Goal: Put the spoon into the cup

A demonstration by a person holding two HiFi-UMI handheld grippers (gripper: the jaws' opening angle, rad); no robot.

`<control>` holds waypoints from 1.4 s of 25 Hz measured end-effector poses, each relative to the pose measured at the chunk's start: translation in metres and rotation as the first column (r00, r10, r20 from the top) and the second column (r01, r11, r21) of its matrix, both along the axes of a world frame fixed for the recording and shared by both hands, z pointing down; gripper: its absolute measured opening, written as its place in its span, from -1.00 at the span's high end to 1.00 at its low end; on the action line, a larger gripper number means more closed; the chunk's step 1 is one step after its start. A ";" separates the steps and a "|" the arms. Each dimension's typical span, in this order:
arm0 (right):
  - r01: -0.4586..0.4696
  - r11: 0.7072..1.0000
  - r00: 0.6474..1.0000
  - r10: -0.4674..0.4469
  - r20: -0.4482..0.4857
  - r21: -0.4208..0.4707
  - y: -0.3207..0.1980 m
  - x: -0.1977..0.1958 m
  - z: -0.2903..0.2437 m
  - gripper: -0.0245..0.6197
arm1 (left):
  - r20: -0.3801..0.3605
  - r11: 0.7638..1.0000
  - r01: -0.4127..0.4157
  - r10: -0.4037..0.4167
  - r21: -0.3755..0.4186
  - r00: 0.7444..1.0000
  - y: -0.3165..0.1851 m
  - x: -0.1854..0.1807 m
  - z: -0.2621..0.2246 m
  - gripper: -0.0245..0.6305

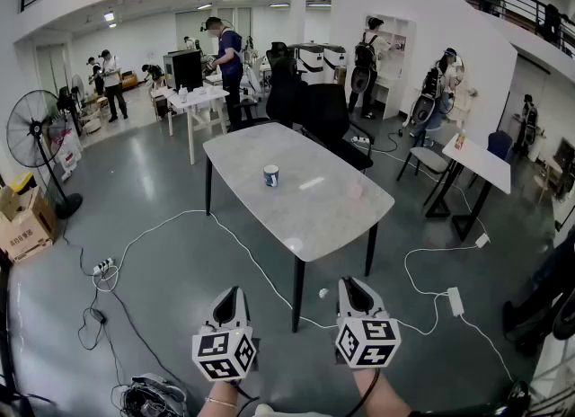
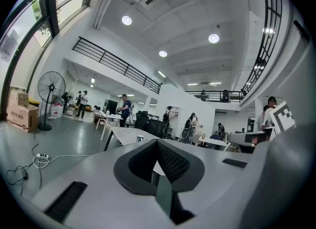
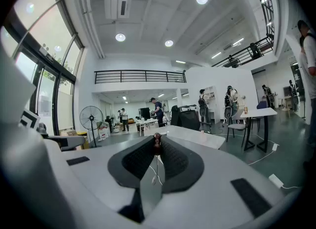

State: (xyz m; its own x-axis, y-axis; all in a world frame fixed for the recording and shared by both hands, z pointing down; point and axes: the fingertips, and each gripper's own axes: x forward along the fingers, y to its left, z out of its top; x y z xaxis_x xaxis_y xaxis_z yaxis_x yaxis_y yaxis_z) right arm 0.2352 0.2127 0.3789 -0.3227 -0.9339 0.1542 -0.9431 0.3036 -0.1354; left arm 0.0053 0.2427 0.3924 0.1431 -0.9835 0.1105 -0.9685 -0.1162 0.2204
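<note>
A white cup (image 1: 270,175) with a dark band stands on the grey table (image 1: 314,217), a few steps ahead of me; the left gripper view shows the cup (image 2: 139,138) small, above the jaw tips. My right gripper (image 1: 352,285) is shut on a thin spoon (image 3: 157,144). The spoon's dark red end sits between the tips, and its stem and small pale bowl (image 1: 323,294) hang down below the jaws. My left gripper (image 1: 230,297) is shut with nothing in it. Both grippers are held low in front of me, well short of the table.
White cables (image 1: 180,226) and a power strip (image 1: 103,267) lie on the floor before the table. A standing fan (image 1: 36,137) and cardboard boxes (image 1: 25,226) are at the left. Black chairs (image 1: 328,114) stand behind the table, and a white desk (image 1: 481,164) is to the right. People work at the back.
</note>
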 end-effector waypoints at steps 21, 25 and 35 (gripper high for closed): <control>-0.074 0.996 0.996 0.076 0.044 -0.045 0.000 -0.036 0.018 0.73 | 0.015 0.998 -0.061 0.062 -0.021 0.998 -0.008 -0.041 0.019 0.87; -0.075 0.995 0.996 0.078 0.039 -0.070 -0.009 -0.042 0.027 0.73 | 0.005 0.998 -0.056 0.056 -0.037 0.998 -0.016 -0.052 0.025 0.87; -0.042 0.998 0.998 0.045 0.047 -0.054 -0.066 -0.072 0.027 0.73 | -0.003 0.999 -0.008 0.007 -0.053 1.000 -0.061 -0.080 0.037 0.87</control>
State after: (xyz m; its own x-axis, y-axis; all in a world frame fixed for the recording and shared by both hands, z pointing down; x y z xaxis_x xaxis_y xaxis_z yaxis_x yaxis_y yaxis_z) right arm 0.1634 0.1472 0.4064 -0.2900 -0.9382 0.1889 -0.9473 0.2533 -0.1962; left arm -0.0751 0.1813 0.4292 0.1508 -0.9752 0.1620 -0.9671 -0.1116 0.2286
